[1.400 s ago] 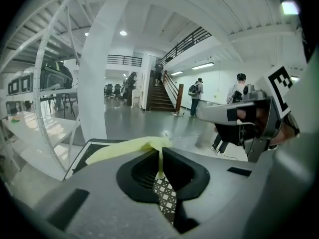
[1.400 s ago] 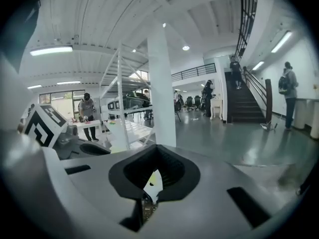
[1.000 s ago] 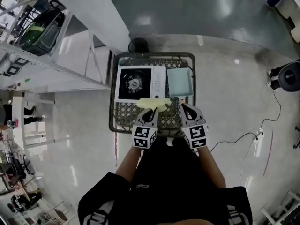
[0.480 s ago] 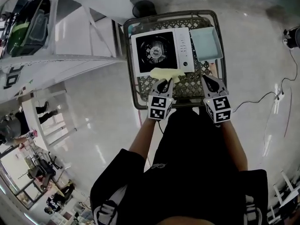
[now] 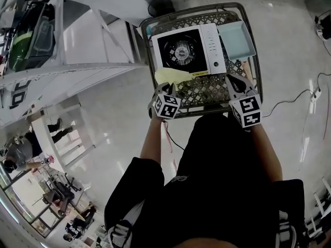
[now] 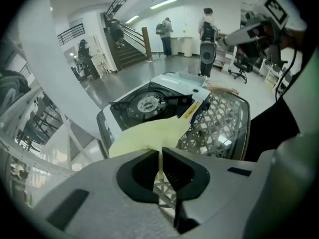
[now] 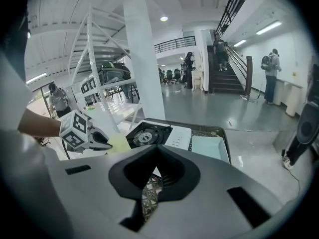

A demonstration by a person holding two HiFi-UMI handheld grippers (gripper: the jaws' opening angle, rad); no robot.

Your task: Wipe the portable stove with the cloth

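The white portable stove [image 5: 207, 48] with its black burner plate lies in a wire mesh basket [image 5: 207, 89]. A pale yellow cloth [image 5: 168, 76] hangs over the stove's near left corner, pinched in my left gripper [image 5: 168, 88], which is shut on it. In the left gripper view the cloth [image 6: 149, 136] spreads from the jaws toward the stove [image 6: 149, 103]. My right gripper [image 5: 231, 80] hovers over the basket's near right part, shut and empty. In the right gripper view the stove [image 7: 149, 133], the cloth [image 7: 119, 142] and the left gripper [image 7: 97, 141] show beyond the right gripper [image 7: 149, 183].
A light blue tray [image 5: 237, 40] sits in the basket right of the stove. White metal shelving [image 5: 62, 50] stands to the left of the basket. A black round object [image 5: 159, 6] rests on the floor behind it, and a cable [image 5: 295, 102] runs along the floor at right.
My left gripper has carried the cloth leftward and down, from the middle of the stove's near edge to its near left corner. The right gripper has dropped closer to the basket.
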